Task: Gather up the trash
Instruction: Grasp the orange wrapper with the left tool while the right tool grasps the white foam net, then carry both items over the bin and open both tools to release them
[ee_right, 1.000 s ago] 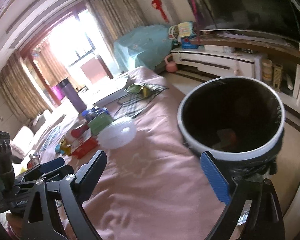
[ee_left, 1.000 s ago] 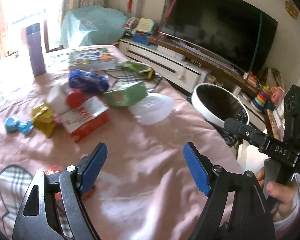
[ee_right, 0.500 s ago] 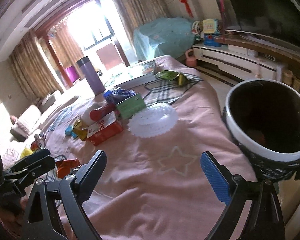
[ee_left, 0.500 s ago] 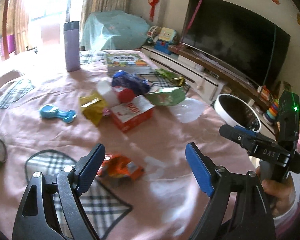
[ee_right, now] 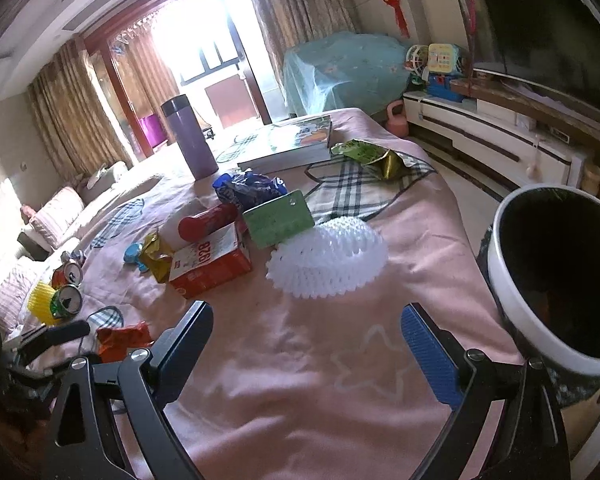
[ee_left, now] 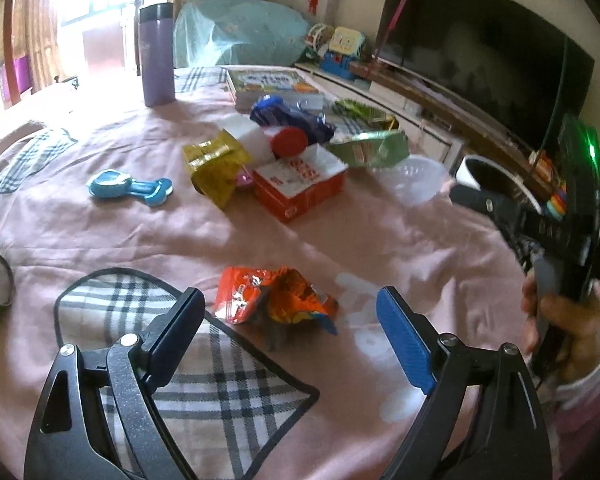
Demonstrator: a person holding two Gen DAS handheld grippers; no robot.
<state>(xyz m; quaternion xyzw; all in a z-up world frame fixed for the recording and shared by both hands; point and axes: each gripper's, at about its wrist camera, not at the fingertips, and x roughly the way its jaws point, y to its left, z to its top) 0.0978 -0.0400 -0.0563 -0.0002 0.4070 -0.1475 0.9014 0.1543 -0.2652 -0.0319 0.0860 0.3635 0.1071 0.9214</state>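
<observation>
A crumpled orange snack wrapper (ee_left: 272, 300) lies on the pink tablecloth (ee_left: 380, 248). My left gripper (ee_left: 288, 296) hovers just over it with its jaws opening. The wrapper sits between the blue fingertips and neither pad touches it. My right gripper (ee_right: 306, 314) is open over bare cloth with nothing between its fingers. The black bin with a white rim (ee_right: 512, 300) stands off the table's right edge, close to the right finger. A trash pile lies farther back: a red box (ee_left: 300, 188), a gold wrapper (ee_left: 216, 168), a blue wrapper (ee_left: 288, 116) and a green packet (ee_left: 368, 148).
A white ribbed plastic dish (ee_right: 328, 260) lies upside down mid-table. Two opened cans (ee_right: 66, 300) and a yellow cup (ee_right: 40, 304) sit at the left. A purple flask (ee_left: 158, 56), a book (ee_left: 268, 80) and a blue toy (ee_left: 128, 188) are farther back. A TV cabinet (ee_right: 500, 148) runs along the right.
My left gripper swung left over the table, bringing the orange wrapper between its fingers, and its jaws widened. My right gripper drew away from the bin, which slid to the right edge of its view.
</observation>
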